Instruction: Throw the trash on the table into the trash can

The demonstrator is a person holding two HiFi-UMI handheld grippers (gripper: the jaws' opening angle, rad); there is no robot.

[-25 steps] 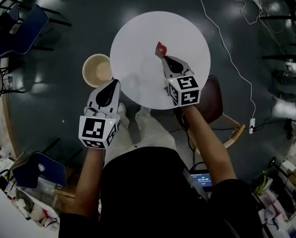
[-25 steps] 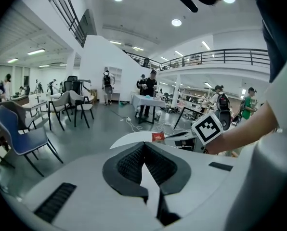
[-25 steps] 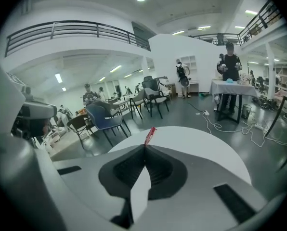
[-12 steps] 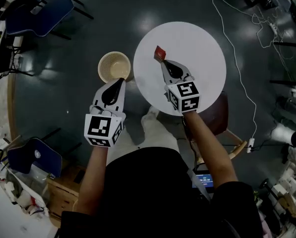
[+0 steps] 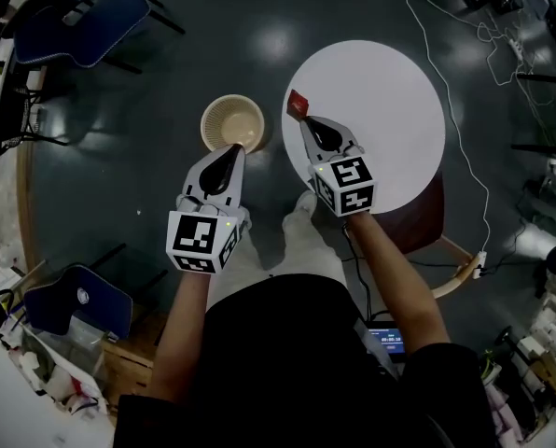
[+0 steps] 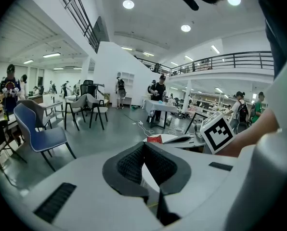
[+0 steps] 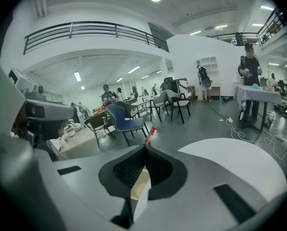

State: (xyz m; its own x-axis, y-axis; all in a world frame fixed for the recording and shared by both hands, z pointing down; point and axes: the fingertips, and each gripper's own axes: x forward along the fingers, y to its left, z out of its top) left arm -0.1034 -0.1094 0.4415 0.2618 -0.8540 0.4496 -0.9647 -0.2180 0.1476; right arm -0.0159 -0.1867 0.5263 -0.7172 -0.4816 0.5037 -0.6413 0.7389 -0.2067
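The trash can point(image 5: 232, 122) stands on the dark floor point(image 5: 259, 26) just left of the round white surface point(image 5: 390, 91), mouth open upward, with only a narrow strip of floor between its rim and the surface's left edge. In the head view the left gripper point(image 5: 232, 150), fingers together, overlaps the can's near rim, while the right gripper point(image 5: 305, 119), pinching a red wrapper point(image 5: 298, 104), sits over the surface's left edge with open air between it and the can's mouth. A blue chair point(image 5: 77, 21) stands well apart at far left, a brown chair point(image 5: 418, 227) hugs the surface's near right, and a cable point(image 5: 460, 147) trails right.
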